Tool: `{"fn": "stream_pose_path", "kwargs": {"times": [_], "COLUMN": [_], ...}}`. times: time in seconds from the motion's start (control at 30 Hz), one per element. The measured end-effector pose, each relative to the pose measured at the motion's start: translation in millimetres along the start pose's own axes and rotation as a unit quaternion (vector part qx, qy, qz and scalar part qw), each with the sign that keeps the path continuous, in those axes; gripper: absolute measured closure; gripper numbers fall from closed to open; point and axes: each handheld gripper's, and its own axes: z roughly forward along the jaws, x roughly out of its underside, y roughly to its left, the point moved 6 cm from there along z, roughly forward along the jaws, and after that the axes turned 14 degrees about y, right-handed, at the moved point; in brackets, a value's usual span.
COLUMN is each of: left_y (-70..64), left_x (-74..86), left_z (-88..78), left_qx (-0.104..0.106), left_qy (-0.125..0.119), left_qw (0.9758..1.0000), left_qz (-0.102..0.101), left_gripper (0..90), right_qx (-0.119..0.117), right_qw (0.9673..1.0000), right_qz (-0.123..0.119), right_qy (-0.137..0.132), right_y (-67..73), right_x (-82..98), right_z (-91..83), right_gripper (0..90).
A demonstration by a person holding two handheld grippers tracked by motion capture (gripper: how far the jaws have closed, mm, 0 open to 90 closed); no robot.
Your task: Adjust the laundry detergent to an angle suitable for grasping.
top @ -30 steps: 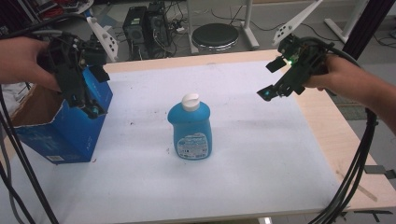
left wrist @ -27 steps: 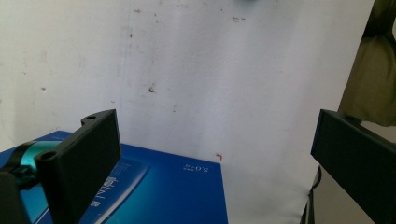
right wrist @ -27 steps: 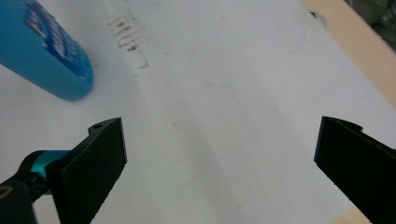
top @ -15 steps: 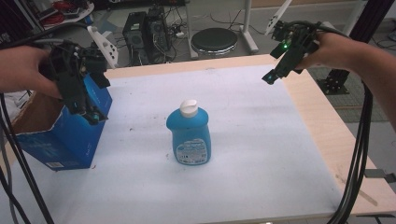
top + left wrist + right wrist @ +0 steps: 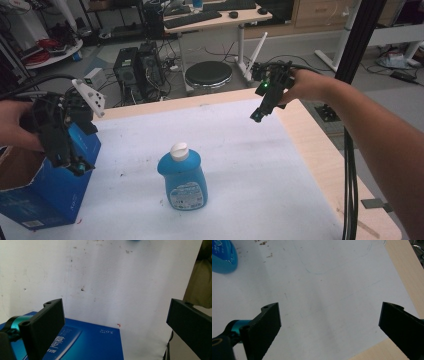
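At the far left of the high view I have the left gripper (image 5: 75,162) poised over the blue box (image 5: 47,197), which sits at the table's left edge with its brown open top turned toward my hand. In the left gripper view its jaws are spread wide with nothing between them — the box's blue printed face (image 5: 85,342) lies just under the near jaw, and past it runs the white sheet (image 5: 112,277) with a few dark specks. I cannot tell from either view whether the jaw touches the box.

Moving right, the blue bottle (image 5: 182,176) stands upright near the middle of the white sheet, white cap on top and label facing me. It is well apart from both grippers and touched by neither. A sliver of it shows at the top edge of the left gripper view.

Further right, I hold the right gripper (image 5: 257,114) up above the far right part of the table, tilted down toward the sheet, a green light lit on its body. In the right gripper view the jaws stand wide apart and empty — below them is bare white sheet, the bottle's blue base (image 5: 223,257) at the upper left corner, and the wooden table edge (image 5: 404,267) along the right.
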Motion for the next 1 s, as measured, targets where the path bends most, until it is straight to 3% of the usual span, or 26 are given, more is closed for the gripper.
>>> {"fn": "stream_pose_path", "kwargs": {"times": [0.37, 1.0], "left_y": [-1.5, -3.0], "left_x": [2.3, 4.4], "left_z": [-0.4, -2.2], "left_qx": [0.001, -0.002], "left_qy": [0.001, -0.002], "left_qw": [1.0000, 1.0000], "left_qz": [-0.003, -0.006], "left_gripper": [1.7, 1.7], "right_qx": [0.002, 0.001], "right_qw": [0.9998, 0.9996], "right_qz": [-0.018, -0.024], "right_qy": [0.010, 0.017], "right_y": [3.7, 7.6], "right_x": [-4.8, -7.0], "right_z": [-0.2, -0.9], "right_gripper": [3.1, 3.2]}}
